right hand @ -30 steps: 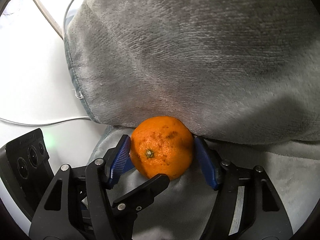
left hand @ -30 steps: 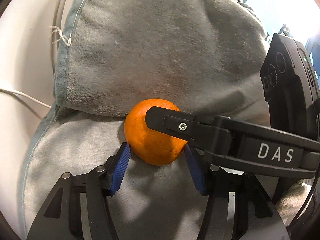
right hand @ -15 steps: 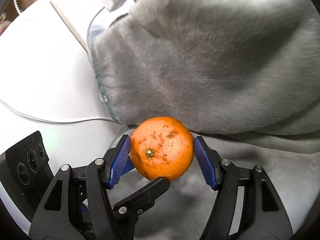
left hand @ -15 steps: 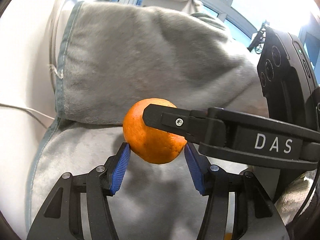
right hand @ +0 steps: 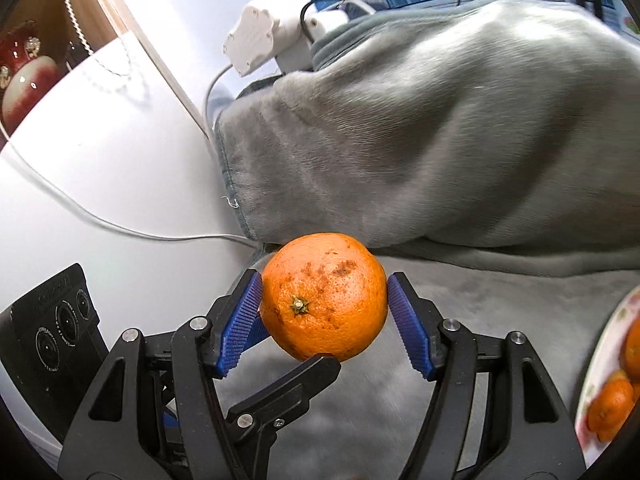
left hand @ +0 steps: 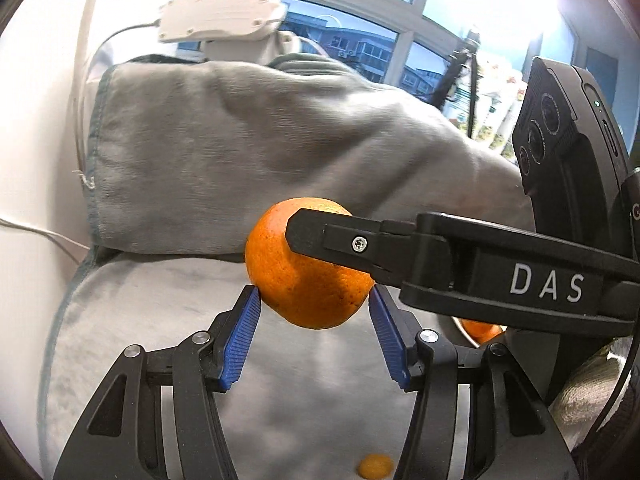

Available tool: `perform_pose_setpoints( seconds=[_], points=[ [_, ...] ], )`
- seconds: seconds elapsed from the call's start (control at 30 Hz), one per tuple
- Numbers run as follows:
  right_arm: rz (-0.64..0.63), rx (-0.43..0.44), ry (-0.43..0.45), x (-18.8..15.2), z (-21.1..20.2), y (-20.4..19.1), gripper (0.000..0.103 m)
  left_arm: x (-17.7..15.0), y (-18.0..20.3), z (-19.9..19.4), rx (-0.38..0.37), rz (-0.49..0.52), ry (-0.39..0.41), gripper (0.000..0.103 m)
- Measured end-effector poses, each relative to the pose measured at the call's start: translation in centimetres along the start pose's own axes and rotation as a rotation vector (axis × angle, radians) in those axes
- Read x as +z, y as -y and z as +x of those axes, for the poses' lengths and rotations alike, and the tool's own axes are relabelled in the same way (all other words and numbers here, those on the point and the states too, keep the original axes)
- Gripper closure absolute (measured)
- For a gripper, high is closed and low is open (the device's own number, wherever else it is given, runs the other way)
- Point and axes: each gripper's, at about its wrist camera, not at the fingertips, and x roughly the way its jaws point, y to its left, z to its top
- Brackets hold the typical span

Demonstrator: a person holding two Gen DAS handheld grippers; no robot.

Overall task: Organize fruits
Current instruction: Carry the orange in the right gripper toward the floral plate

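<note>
The left gripper (left hand: 314, 312) pinches the orange (left hand: 304, 268) between its blue ribbed pads (left hand: 240, 340), one pad on each side of the fruit, which hangs clear above the grey plush blanket (left hand: 240, 152). In this left wrist view a black finger of the right gripper (left hand: 360, 244), marked DAS, reaches in from the right and lies across the front of the orange. Behind the orange the blanket rises in a thick fold; past that fold sits a white plastic device (left hand: 218, 14) with a cord, and beyond it a window (left hand: 360, 40) shows buildings and sky. Left of the orange a thin white cable (left hand: 40, 232) runs over a white surface (left hand: 32, 160). Low and right of the orange, more orange fruit (left hand: 480, 330) shows partly behind the black finger, too hidden to tell what it rests in. In the right wrist view the right gripper (right hand: 324, 312) also clamps the orange (right hand: 324, 296), its pads (right hand: 242, 320) tight on both sides, stem end facing the camera and brown scuffs on the peel. A left-gripper finger (right hand: 288, 388) touches the orange from below. Right of the orange, a plate (right hand: 600, 360) at the picture's edge holds other oranges (right hand: 612, 404). Left of it lies the white table with the cable (right hand: 120, 232).
</note>
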Motion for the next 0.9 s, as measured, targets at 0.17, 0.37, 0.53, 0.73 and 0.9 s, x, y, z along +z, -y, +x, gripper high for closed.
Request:
perform_pose_setpoints(
  seconds=[0.17,0.37,0.53,0.73,0.9],
  points=[
    [0.013,-0.006,0.017,-0.8,-2.9,1.0,0.035,-1.2,2.9,0.0,-0.014,0.027,0.005,0.047],
    [0.012,-0.025,0.046,-2.4,-6.2,1.0,0.035,-2.1,6.2,-0.2,-0.032,0.054,0.011,0.047],
    [0.033,-0.045,0.069,-3.3,-9.3,2.2,0.035,-2.8,9.2,-0.4,-0.069,0.074,0.015,0.047],
    [0.055,-0.074,0.091,-4.7,-12.3,4.0,0.035,-3.6,12.4,0.2,-0.125,0.098,0.0,0.047],
    [0.078,-0.102,0.1,-5.9,-14.8,6.1,0.035,-4.3,14.8,0.7,-0.168,0.118,-0.02,0.047]
  ],
)
